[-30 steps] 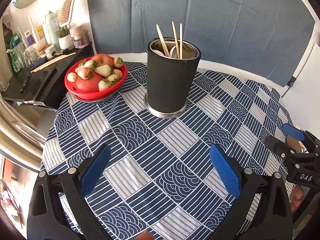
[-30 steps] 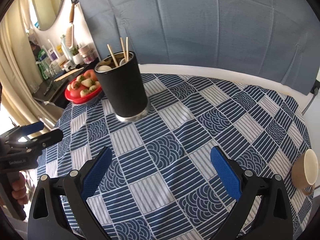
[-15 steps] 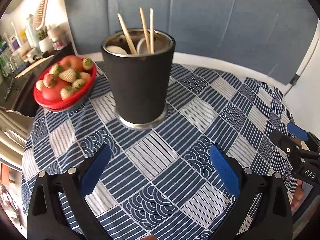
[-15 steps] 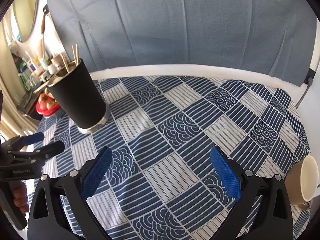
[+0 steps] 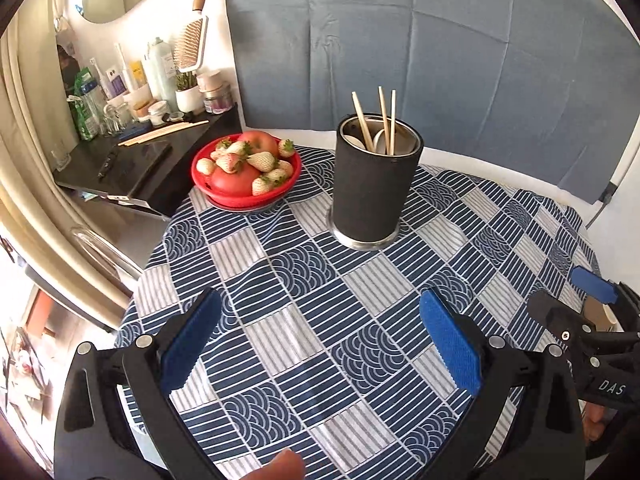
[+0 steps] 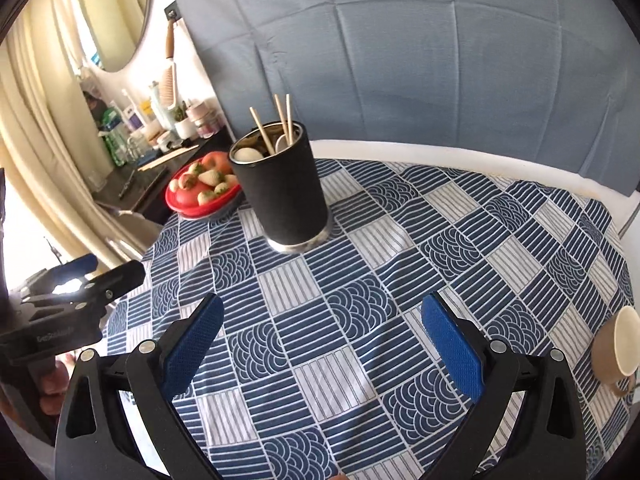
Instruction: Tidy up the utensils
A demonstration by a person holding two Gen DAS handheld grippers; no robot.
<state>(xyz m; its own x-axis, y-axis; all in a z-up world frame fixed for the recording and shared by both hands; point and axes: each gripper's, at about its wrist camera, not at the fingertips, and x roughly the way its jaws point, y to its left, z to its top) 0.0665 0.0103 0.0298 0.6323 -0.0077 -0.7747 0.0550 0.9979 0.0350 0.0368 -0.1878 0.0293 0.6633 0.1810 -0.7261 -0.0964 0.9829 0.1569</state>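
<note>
At the far left a shelf (image 5: 136,156) carries toiletries and loose sticks, outside the work area. Next, a red bowl (image 5: 246,168) of fruit sits at the table's rear left edge, just beside the holder (image 5: 376,184), which stands upright on the checked cloth (image 5: 304,320). The holder contains three chopsticks (image 5: 382,120) and pale spoons (image 6: 248,155), leaning on its rim; by my judgement the utensils are already gathered. The left gripper (image 5: 320,344) hangs low near the table's front edge, fingers apart, nothing between them. The right gripper (image 6: 320,344) is likewise spread and empty, held back from the holder. At the far right a beige cup (image 6: 618,344) lies on its side near the edge, untouched.
</note>
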